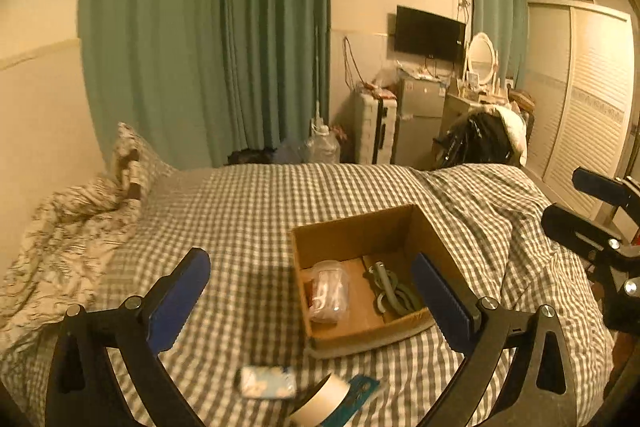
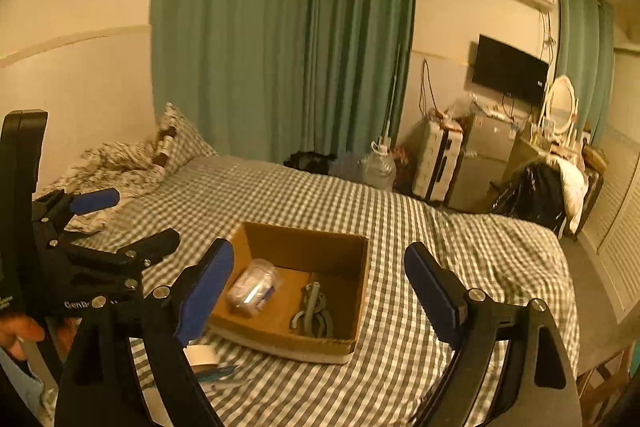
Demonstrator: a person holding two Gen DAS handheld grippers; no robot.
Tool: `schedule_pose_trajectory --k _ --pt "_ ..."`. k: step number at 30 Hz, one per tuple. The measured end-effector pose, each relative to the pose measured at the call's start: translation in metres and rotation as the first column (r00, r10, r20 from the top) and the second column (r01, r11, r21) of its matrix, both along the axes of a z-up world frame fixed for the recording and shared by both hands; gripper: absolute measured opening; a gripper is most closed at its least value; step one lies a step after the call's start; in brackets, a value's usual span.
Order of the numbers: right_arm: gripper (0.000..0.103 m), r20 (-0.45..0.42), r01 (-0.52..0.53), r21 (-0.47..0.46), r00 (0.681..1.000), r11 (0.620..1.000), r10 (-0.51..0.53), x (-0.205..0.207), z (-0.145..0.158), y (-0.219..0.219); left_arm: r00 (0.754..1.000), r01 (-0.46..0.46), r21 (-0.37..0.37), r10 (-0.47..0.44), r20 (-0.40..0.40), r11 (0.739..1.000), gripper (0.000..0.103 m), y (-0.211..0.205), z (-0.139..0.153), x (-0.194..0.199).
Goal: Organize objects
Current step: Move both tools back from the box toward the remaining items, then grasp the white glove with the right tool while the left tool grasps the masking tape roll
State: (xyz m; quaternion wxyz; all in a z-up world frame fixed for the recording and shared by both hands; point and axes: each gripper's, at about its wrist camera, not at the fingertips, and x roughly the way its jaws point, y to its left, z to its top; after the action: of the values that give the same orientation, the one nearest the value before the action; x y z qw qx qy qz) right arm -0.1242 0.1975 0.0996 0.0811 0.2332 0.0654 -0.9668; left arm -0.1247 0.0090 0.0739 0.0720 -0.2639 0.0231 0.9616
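While both grippers hover with fingers spread, left gripper (image 1: 310, 301), right gripper (image 2: 320, 291), open brown cardboard box (image 1: 352, 227) on grey checked bed (image 1: 260, 211), clear plastic packet (image 1: 329, 291) and grey curved tool (image 1: 386, 289) inside.

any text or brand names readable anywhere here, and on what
"GenR", cut off by a bolt: white letters on the black body of the left claw, seen from the right wrist camera.
TV: a small logo, too small to read.
Blue-and-white packet and teal card on the bed: print blurred, unreadable.
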Motion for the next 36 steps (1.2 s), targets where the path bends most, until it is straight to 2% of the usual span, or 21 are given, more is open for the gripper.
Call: schedule_pose_trajectory --k 6,9,12,16,20,22,27,32,36 --pt "0.089 -0.039 -0.046 0.011 0.998 0.999 0.046 0.056 0.020 -0.022 1.000 -0.024 -0.036 0.024 0.002 0.999 0.103 -0.026 -0.002 0.047" --pt "0.091 -0.053 -0.053 0.016 0.997 0.998 0.054 0.077 0.019 -0.028 0.999 -0.034 -0.046 0.035 0.021 0.998 0.103 -0.040 -0.016 0.070" --pt "0.092 -0.027 -0.064 -0.005 0.998 0.998 0.064 0.091 0.006 -0.033 0.997 -0.067 -0.076 0.070 0.041 0.995 0.103 -0.049 -0.039 0.091" --pt "0.092 0.037 -0.089 -0.017 0.995 0.996 0.089 0.101 -0.033 -0.047 0.988 -0.119 -0.083 0.127 0.090 0.989 0.103 -0.060 -0.081 0.110" --pt "0.092 0.128 -0.126 -0.015 0.984 0.992 0.127 0.101 -0.090 -0.067 0.975 -0.164 -0.075 0.173 0.139 0.984 0.103 -0.067 -0.125 0.119" --pt "0.092 0.210 -0.141 -0.030 0.967 0.990 0.144 0.094 -0.124 -0.078 0.969 -0.171 -0.093 0.184 0.164 0.981 0.103 -0.069 -0.142 0.116" --pt "0.092 0.362 -0.184 -0.012 0.916 0.983 0.176 0.085 -0.194 -0.100 0.964 -0.183 -0.164 0.210 0.161 0.969 0.103 -0.069 -0.162 0.112" --pt "0.092 0.451 -0.249 -0.020 0.862 0.968 0.231 0.085 -0.233 -0.116 0.952 -0.194 -0.180 0.230 0.202 0.964 0.103 -0.077 -0.181 0.104" --pt "0.092 0.495 -0.313 -0.012 0.823 0.950 0.278 0.084 -0.252 -0.133 0.944 -0.201 -0.154 0.233 0.233 0.967 0.103 -0.082 -0.187 0.099"
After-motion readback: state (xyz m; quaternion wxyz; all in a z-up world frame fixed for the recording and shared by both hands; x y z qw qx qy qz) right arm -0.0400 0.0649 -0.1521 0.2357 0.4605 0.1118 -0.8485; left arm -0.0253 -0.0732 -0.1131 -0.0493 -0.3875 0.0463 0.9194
